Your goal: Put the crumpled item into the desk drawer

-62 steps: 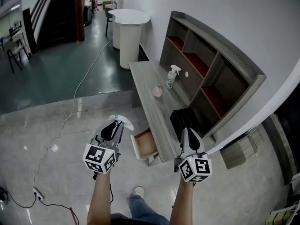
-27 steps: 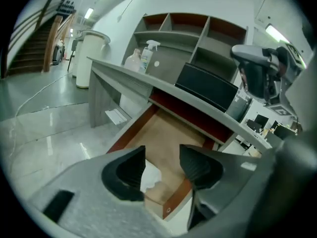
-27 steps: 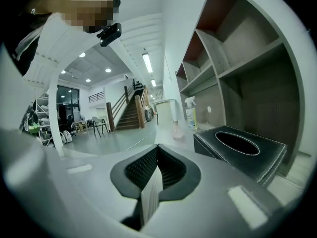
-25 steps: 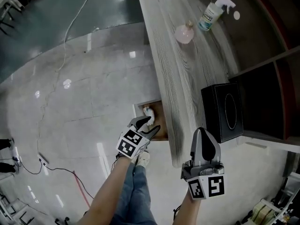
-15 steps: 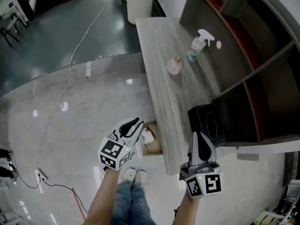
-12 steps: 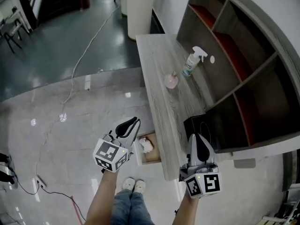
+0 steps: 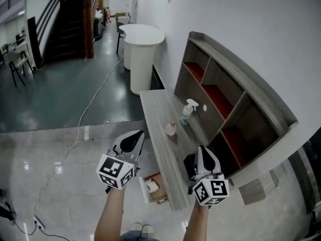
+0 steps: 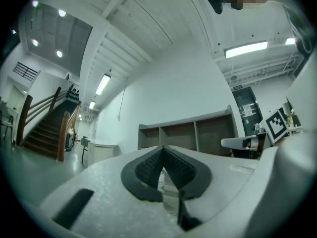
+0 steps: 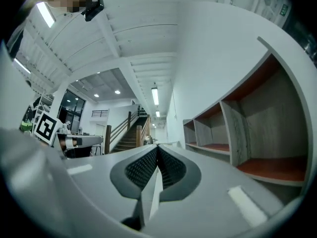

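Note:
The white crumpled item lies inside the open desk drawer, which juts out from under the grey wooden desk. My left gripper hangs above and to the left of the drawer, well clear of the item. Its jaws are shut with nothing between them, as the left gripper view also shows. My right gripper hovers over the desk's near end, level with the left one. It is shut and empty too, with its pads together in the right gripper view.
On the desk stand a spray bottle, a pink round item and a black box. A shelf unit with red-lined compartments rises behind the desk. A white round counter stands beyond it. A cable trails across the glossy floor.
The left gripper let go of the crumpled item in the drawer, drew back up and to the left, and its jaws closed. The head view lifted, taking in more of the room.

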A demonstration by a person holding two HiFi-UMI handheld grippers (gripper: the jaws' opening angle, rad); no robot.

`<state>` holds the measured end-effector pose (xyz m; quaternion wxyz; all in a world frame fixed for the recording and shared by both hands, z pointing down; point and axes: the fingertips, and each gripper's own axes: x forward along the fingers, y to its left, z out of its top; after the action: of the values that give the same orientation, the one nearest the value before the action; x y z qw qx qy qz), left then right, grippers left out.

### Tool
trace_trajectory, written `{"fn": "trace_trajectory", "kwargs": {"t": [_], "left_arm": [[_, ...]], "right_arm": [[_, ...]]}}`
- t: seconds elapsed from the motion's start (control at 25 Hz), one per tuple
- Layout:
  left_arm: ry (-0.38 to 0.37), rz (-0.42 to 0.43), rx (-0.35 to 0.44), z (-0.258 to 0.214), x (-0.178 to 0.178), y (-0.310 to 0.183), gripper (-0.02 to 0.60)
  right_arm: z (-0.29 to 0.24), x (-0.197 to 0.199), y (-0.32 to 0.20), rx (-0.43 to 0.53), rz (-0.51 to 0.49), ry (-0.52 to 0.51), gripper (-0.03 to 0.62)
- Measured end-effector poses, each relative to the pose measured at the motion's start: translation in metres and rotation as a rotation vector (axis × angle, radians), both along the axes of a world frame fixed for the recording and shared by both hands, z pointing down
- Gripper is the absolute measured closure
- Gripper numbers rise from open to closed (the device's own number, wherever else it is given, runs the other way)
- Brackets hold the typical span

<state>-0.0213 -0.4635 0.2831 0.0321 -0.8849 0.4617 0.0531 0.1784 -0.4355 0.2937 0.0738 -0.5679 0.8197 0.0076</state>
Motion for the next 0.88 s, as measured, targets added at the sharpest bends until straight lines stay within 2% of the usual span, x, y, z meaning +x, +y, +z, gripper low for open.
{"fn": "trace_trajectory", "kwargs": {"t": [0.32, 0.88], "left_arm": [[-0.004, 0.016, 0.077, -0.036, 0.006, 0.031, 0.575], [0.003, 0.048, 0.052, -0.027, 0.011, 0.052, 0.575]], "right_arm": [[-0.027, 0.0, 0.018, 0.055, 0.019, 0.019, 0.586], [-0.02, 0.002, 0.045, 0.037, 0.043, 0.039, 0.586]]}}
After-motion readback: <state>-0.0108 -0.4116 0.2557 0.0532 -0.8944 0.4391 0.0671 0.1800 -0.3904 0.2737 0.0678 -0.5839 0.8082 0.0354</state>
